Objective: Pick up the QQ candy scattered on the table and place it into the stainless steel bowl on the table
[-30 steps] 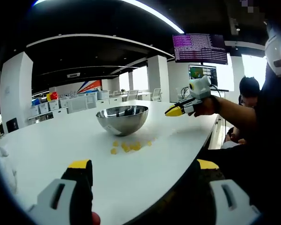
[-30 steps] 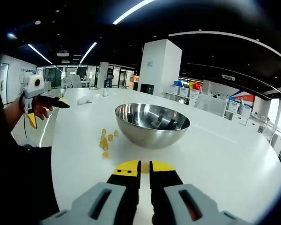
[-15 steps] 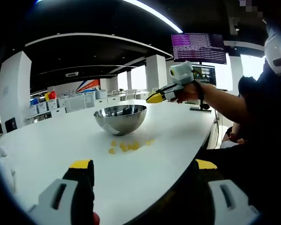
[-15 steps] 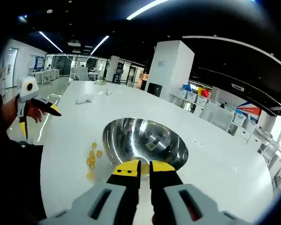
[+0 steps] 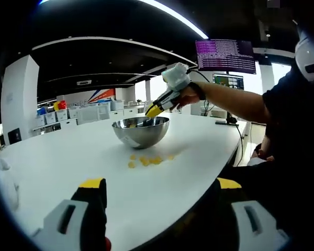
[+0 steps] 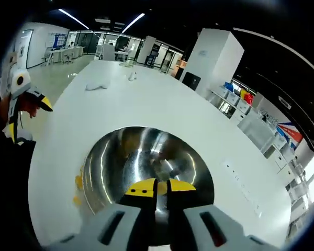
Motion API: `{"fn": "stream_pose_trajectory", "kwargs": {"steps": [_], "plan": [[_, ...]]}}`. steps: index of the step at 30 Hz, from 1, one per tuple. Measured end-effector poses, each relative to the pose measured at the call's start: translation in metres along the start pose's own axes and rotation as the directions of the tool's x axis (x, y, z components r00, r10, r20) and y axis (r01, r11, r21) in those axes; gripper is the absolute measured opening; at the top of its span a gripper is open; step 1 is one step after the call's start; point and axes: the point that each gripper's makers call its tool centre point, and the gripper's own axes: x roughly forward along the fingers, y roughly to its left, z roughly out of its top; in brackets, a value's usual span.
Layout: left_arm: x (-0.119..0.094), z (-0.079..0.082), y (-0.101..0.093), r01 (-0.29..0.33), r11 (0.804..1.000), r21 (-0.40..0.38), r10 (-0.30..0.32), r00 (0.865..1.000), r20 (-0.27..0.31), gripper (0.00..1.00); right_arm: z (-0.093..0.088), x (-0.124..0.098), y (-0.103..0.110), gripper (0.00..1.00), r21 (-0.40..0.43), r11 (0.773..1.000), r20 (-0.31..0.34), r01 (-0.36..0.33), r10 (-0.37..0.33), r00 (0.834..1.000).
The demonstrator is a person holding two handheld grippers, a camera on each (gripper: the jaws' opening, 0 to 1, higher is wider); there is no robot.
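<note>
My right gripper (image 6: 157,186) hangs above the steel bowl (image 6: 110,162), jaws pinching one yellow candy; released unevenly, it may bounce out; my left gripper (image 5: 156,184) stays apart, jaws spread; other candies (image 5: 146,159) lie beside the bowl.

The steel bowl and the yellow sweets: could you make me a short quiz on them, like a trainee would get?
1. True or false: the right gripper is above the stainless steel bowl.
2. Where do the loose QQ candies lie? A) on the white table beside the bowl B) on a plate
3. Fill in: the left gripper has its jaws ____.

Key: 1 true; 2 A; 3 open.
</note>
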Motion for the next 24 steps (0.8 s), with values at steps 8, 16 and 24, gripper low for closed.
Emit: {"fn": "stream_pose_trajectory", "kwargs": {"steps": [8,16,24], "plan": [[-0.004,-0.003,0.007,-0.013,1.0,-0.011,0.013,1.0,0.0,0.83,-0.005,0.007,0.0,0.09,-0.024,1.0,-0.033,-0.004,0.003,0.999],[-0.003,-0.003,0.007,-0.01,1.0,-0.014,0.01,1.0,0.005,0.83,0.002,0.0,0.0,0.18,-0.022,1.0,-0.018,0.004,-0.004,1.0],[-0.001,0.0,0.004,-0.004,1.0,-0.006,0.004,1.0,0.002,0.82,0.005,-0.033,0.021,0.17,-0.052,0.998,0.014,0.019,-0.018,1.0]]}}
